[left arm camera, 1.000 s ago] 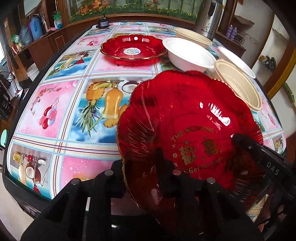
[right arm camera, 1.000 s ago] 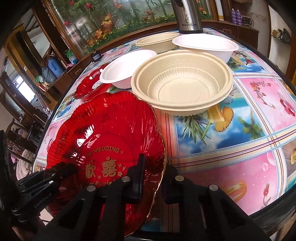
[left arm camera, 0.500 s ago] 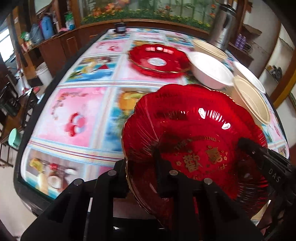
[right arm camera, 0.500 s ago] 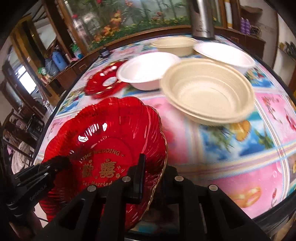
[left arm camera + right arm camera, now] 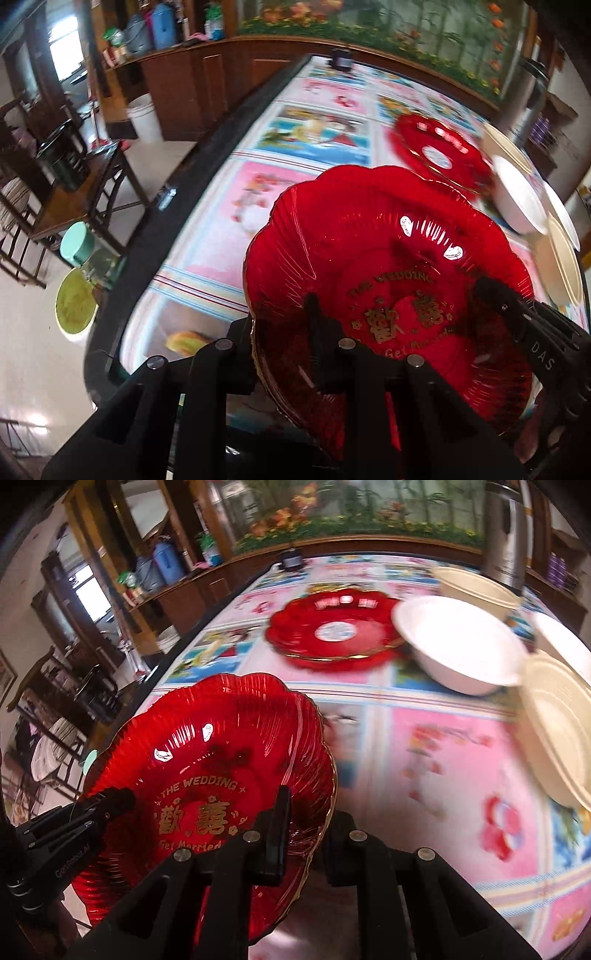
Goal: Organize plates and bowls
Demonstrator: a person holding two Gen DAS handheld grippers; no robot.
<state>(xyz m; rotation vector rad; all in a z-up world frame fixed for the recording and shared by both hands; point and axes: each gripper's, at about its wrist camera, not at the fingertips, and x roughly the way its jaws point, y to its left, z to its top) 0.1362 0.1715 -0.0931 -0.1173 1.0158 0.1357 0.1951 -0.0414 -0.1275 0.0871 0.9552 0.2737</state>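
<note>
The scalloped red glass-like plate (image 5: 388, 266) looks stiff, slippery, fragile — both grippers, left (image 5: 284, 354) and right (image 5: 306, 834), hold its opposite rims in narrow jaws.

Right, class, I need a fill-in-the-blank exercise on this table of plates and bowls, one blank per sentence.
1. The left gripper and the right gripper both clamp the rim of the same ____ plate.
2. Gold lettering on the held plate reads THE ____.
3. The second red plate lies flat on the ____.
4. Right beside that plate sits a ____ bowl.

Missing words: red; WEDDING; table; white
</note>
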